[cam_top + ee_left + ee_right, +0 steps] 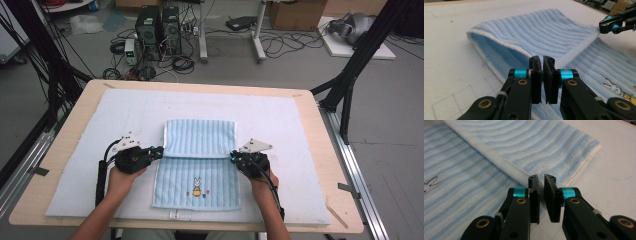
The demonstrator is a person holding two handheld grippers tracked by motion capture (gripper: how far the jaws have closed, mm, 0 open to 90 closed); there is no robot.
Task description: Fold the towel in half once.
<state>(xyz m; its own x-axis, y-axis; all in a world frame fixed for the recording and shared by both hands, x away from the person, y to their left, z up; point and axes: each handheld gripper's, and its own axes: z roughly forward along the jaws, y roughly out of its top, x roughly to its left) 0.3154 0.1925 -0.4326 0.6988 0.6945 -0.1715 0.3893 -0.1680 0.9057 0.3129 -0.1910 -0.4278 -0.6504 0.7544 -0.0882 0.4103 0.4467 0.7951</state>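
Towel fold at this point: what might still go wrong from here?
Both tools, the left tool and right tool, look shut beside the folded edge of the blue towel, with no cloth visibly clamped, so the flap may stay behind. The fold's left side gapes open and may spring back.

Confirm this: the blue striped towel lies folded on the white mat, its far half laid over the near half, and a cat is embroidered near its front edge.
Not quite. The embroidery on the towel is a rabbit with long ears, not a cat, as the high view shows. The rest stands: far half folded over, on the white mat.
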